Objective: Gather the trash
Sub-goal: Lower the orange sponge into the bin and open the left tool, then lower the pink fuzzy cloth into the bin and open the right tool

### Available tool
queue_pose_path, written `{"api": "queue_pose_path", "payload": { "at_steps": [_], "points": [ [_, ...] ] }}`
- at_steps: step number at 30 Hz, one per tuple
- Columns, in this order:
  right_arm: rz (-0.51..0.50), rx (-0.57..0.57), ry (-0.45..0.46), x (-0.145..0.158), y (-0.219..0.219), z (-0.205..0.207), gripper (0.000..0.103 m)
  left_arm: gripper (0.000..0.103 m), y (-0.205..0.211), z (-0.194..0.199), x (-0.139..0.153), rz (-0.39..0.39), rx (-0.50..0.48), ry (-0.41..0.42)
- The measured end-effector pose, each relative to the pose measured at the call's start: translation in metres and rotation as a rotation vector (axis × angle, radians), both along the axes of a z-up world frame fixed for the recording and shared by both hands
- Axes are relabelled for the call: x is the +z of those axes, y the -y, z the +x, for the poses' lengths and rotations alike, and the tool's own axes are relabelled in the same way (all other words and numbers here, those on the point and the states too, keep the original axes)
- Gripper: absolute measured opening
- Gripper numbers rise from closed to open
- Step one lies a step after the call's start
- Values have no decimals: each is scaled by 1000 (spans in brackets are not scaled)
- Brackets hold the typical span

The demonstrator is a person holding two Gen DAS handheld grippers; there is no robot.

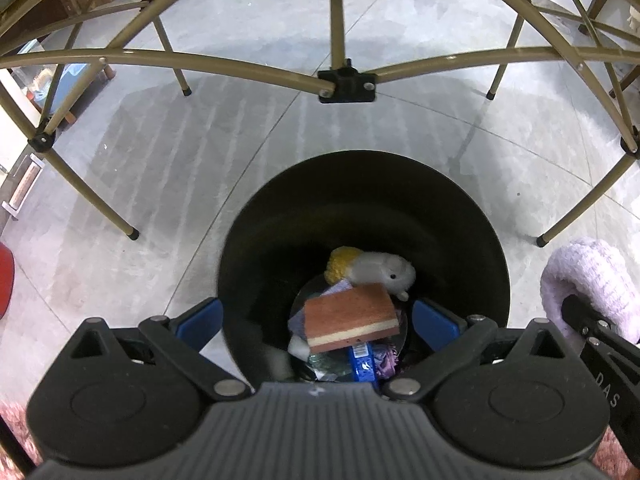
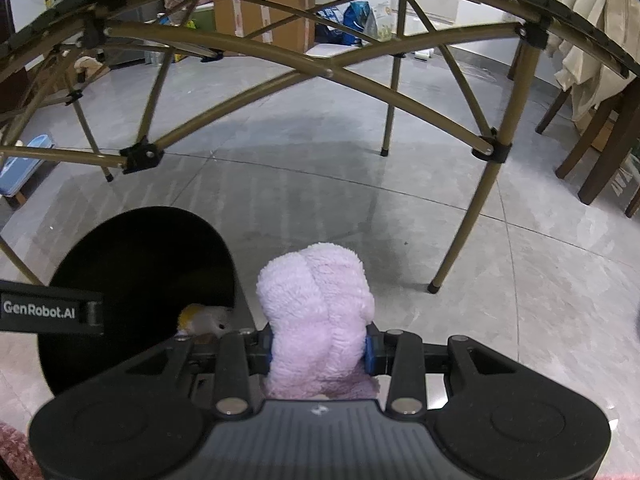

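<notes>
Two grippers are working around one black bin (image 1: 364, 216) standing on the tiled floor (image 1: 160, 184) beside a folding table frame (image 1: 344, 80). The left gripper (image 1: 318, 316) is hanging straight over the bin's mouth with its jaws spread wide and nothing between them — probably because its load is already dropped, since a sponge (image 1: 350, 316), a grey and yellow plush toy (image 1: 372, 268) and assorted scraps are lying at the bottom. The right gripper (image 2: 319, 346) is squeezing a fluffy lilac cloth (image 2: 316, 304) between its blue pads, holding it just outside the bin's right rim, likely waiting its turn. Only the left view is showing the bin's full contents; the right view is showing the clamp on the cloth clearly — plus wooden chairs (image 2: 592, 152) well off to the side.
</notes>
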State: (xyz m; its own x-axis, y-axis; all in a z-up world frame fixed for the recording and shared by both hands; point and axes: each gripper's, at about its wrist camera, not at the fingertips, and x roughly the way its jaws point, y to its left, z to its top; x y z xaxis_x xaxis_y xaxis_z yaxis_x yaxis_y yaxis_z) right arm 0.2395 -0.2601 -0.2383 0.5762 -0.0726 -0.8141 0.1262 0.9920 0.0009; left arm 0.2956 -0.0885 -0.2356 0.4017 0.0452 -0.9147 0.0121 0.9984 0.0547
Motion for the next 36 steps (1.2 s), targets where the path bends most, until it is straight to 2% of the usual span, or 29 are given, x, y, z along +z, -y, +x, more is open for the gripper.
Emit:
{"api": "queue_pose_path", "payload": {
  "at_steps": [9, 18, 36],
  "points": [
    [16, 57, 12, 9, -24, 3, 36, 103, -27, -7, 10, 9, -9, 27],
    [22, 121, 16, 15, -52, 5, 36, 103, -56, -9, 14, 16, 23, 38],
    [17, 237, -9, 11, -111, 15, 36, 103, -98, -14, 14, 37, 72, 42]
  ]
}}
